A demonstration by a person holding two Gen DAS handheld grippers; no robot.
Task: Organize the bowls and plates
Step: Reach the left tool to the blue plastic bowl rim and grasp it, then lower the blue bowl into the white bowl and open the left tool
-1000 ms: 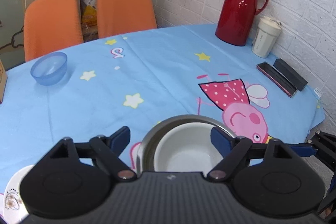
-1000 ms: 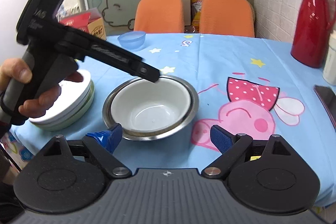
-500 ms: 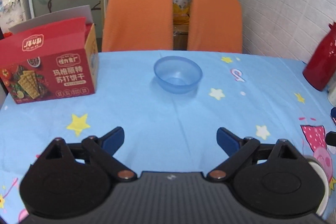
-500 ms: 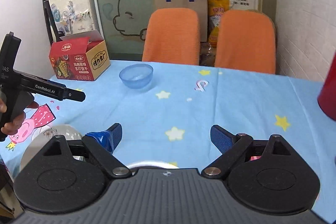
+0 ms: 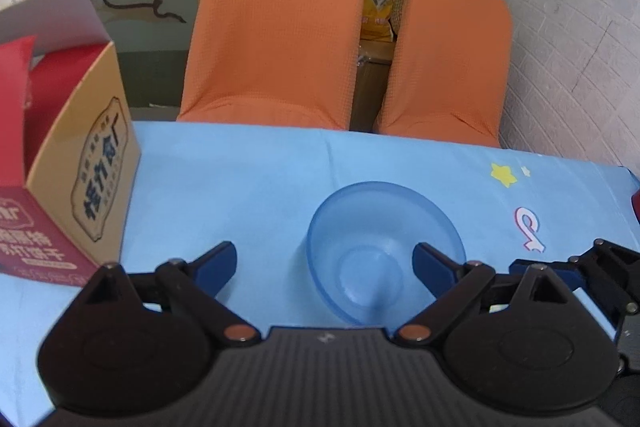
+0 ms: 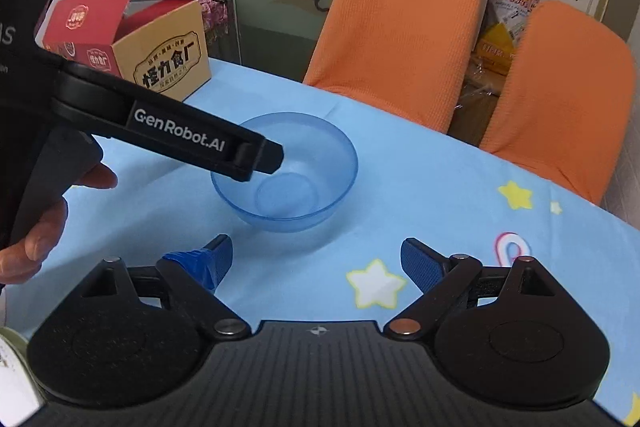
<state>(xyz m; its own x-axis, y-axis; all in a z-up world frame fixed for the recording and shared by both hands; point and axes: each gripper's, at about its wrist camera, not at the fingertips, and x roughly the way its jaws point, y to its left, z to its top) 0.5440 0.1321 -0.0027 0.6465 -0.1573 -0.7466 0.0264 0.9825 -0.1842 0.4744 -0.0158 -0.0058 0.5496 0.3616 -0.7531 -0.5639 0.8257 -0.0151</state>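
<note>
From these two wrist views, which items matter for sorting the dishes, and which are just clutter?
Job items:
blue bowl
left tool, open at the bowl's rim
right tool, open, short of the bowl

Clutter:
snack box
orange chairs
yellow bag

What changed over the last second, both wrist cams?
Both grippers left the nested steel and white bowls and swung to the blue bowl. The left gripper closed in, open, one finger now reaching over the bowl's rim; the right gripper followed, open and short of it. Nothing grasped. The blue bowl and red box stayed put.
</note>
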